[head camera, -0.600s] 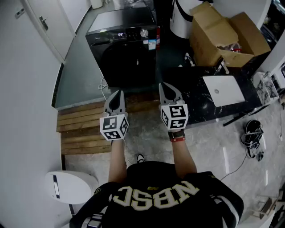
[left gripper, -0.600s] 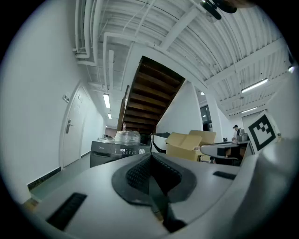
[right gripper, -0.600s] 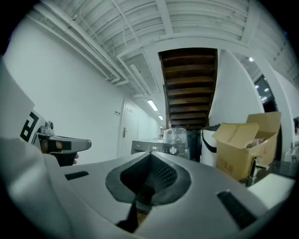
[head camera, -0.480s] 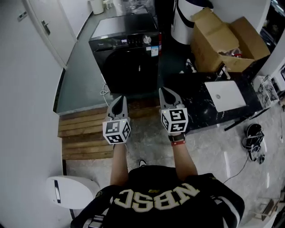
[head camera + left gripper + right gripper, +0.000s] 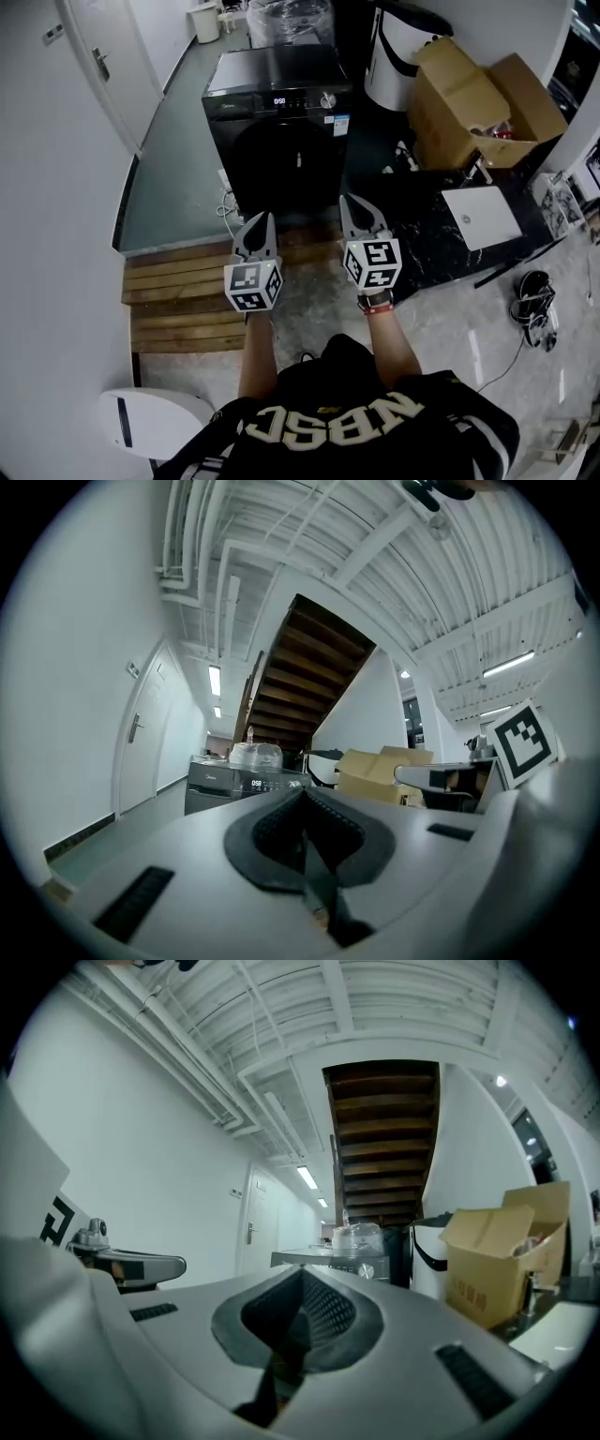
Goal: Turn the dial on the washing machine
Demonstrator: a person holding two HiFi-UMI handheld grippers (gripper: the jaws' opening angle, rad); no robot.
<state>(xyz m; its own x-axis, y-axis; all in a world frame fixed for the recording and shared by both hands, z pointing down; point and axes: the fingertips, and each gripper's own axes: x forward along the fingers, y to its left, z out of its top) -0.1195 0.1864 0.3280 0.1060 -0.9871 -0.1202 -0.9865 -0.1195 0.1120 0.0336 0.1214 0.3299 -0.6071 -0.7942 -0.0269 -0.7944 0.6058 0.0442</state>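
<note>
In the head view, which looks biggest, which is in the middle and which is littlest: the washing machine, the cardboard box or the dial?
1. washing machine: biggest.
2. cardboard box: a bit smaller. It stands about as far from the camera, so the comparison is fair.
3. dial: by far the littlest, a small round knob on the machine's panel.

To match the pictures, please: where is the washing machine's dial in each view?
Head view: dial, top centre.
Left gripper view: it cannot be made out.
Right gripper view: dial, slightly right of centre.
Shared landmark: cardboard box.
</note>
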